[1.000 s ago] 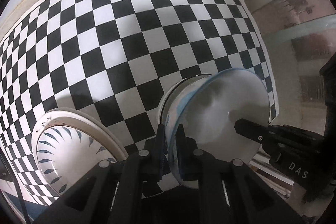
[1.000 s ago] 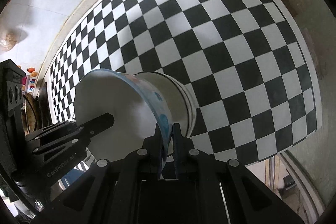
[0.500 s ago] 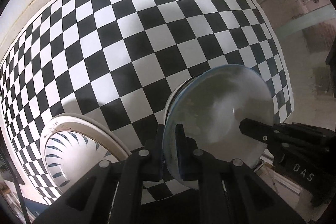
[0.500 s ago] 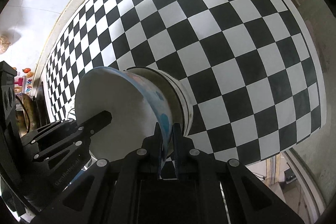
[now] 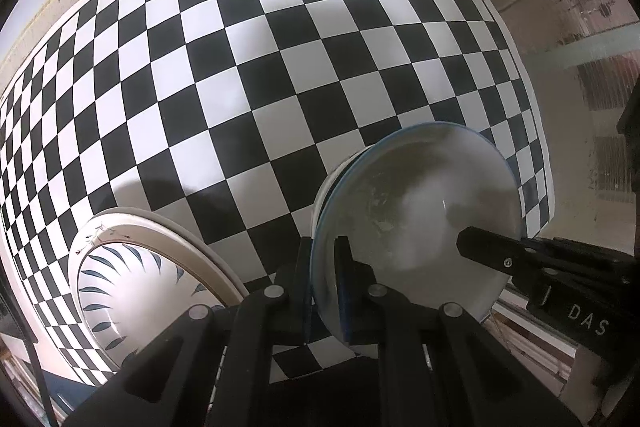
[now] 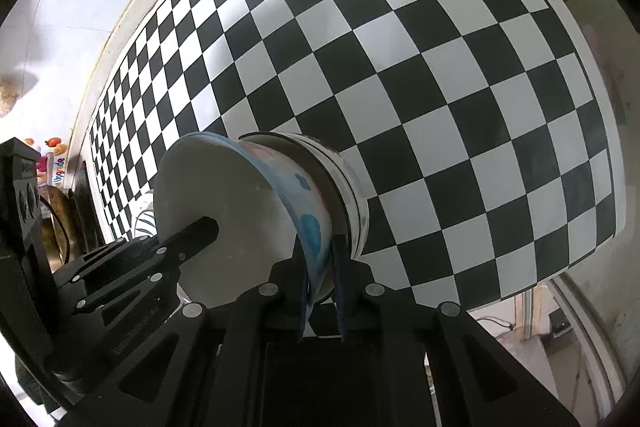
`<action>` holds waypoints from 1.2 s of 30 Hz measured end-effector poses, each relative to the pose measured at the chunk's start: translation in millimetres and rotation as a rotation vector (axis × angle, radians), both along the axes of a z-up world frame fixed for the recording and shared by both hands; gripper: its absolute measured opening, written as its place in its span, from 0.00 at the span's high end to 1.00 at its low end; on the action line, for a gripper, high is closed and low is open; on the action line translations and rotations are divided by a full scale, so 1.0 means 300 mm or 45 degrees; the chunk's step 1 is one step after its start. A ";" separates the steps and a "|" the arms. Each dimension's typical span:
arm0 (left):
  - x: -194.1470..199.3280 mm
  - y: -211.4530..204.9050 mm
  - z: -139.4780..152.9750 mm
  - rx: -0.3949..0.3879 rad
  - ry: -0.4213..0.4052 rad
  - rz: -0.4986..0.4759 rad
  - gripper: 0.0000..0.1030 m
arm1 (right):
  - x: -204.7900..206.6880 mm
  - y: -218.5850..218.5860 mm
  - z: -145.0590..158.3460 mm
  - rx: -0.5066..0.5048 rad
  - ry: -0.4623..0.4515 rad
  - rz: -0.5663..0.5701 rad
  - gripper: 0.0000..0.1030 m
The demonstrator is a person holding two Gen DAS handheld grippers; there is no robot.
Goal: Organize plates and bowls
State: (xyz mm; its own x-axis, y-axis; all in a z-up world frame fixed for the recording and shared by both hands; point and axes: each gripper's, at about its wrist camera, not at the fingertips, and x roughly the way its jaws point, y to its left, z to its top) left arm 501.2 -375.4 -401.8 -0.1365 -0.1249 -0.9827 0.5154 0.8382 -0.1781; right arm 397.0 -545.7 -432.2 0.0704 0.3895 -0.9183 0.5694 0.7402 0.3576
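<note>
Blue-rimmed bowl (image 6: 240, 211) nested in white bowl (image 6: 348, 187) | both grippers clamp rim

1. Left tongs (image 5: 323, 279): fingers closed on the rim of the bowl (image 5: 416, 227), held tilted.
2. Right tongs (image 6: 322, 279): fingers closed on the opposite rim, facing the left tongs.
</note>
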 end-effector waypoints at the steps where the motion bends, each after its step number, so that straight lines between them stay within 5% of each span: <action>1: 0.000 0.001 0.002 -0.001 -0.002 -0.001 0.92 | -0.001 0.000 0.000 -0.002 0.000 -0.002 0.86; 36: -0.041 -0.014 0.054 0.024 -0.082 -0.022 0.92 | -0.018 0.031 0.034 -0.093 0.024 0.106 0.83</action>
State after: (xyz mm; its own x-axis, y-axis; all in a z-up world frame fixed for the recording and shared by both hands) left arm 488.9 -379.6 -385.7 -0.0746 -0.1047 -0.9917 0.5395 0.8321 -0.1284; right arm 391.4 -536.3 -422.0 0.0234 0.3252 -0.9453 0.5111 0.8088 0.2909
